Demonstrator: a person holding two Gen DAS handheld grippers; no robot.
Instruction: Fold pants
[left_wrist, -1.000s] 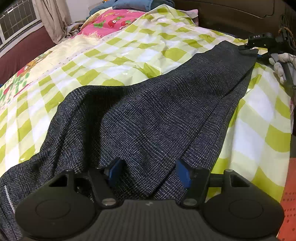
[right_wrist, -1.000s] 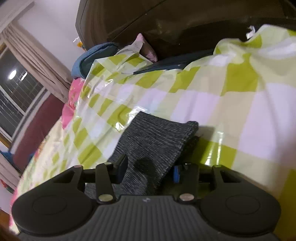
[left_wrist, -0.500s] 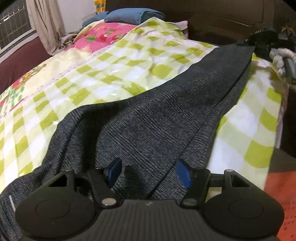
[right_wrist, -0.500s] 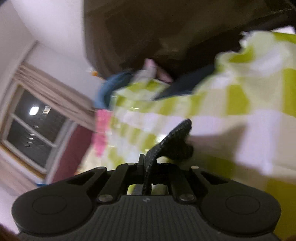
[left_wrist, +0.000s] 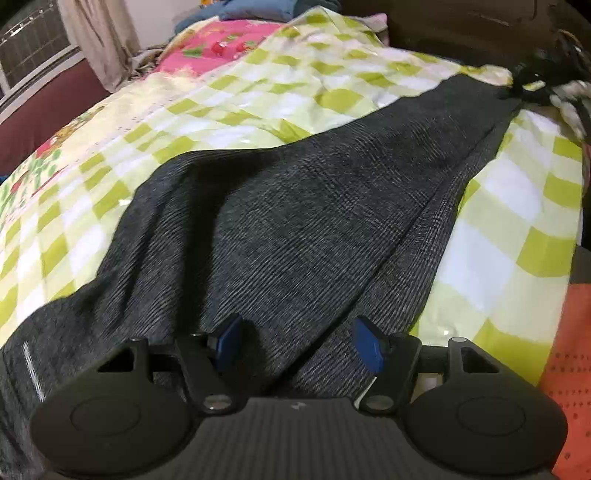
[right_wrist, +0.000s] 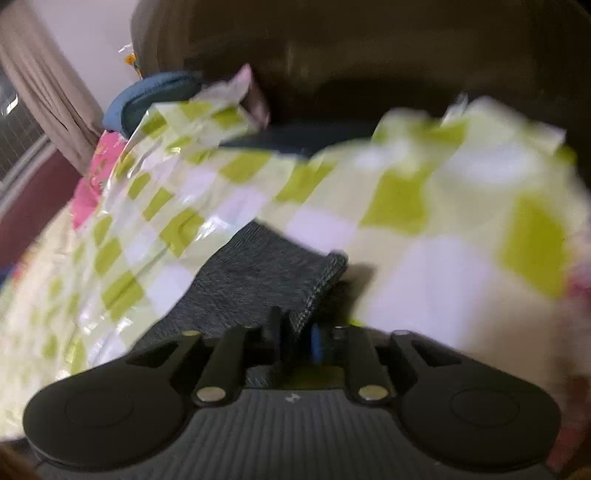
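Dark grey checked pants lie lengthwise on a bed under a green-and-white checked cover, the waist end at the left gripper and the leg cuff at the right gripper. Step in hand, as judged: taking hold of the two ends before the first fold, which has not yet been made. Left jaws stand wide, one blue pad on either side of a ridge of cloth, pressing on nothing. Right jaws are narrow and opening; the cuff edge runs in between them, lying against the dark left finger and clear of the blue right pad, so no firm hold is evident. Next move, as judged: both jaws must close on the cloth, catching both leg layers at the cuff, before the ends are lifted and brought together. Left wrist view alone shows the garment's full run and, far beyond its jaws, the other gripper as a dark blur at the cuff. Right wrist view alone shows how the cuff sits between those jaws; it is blurred.
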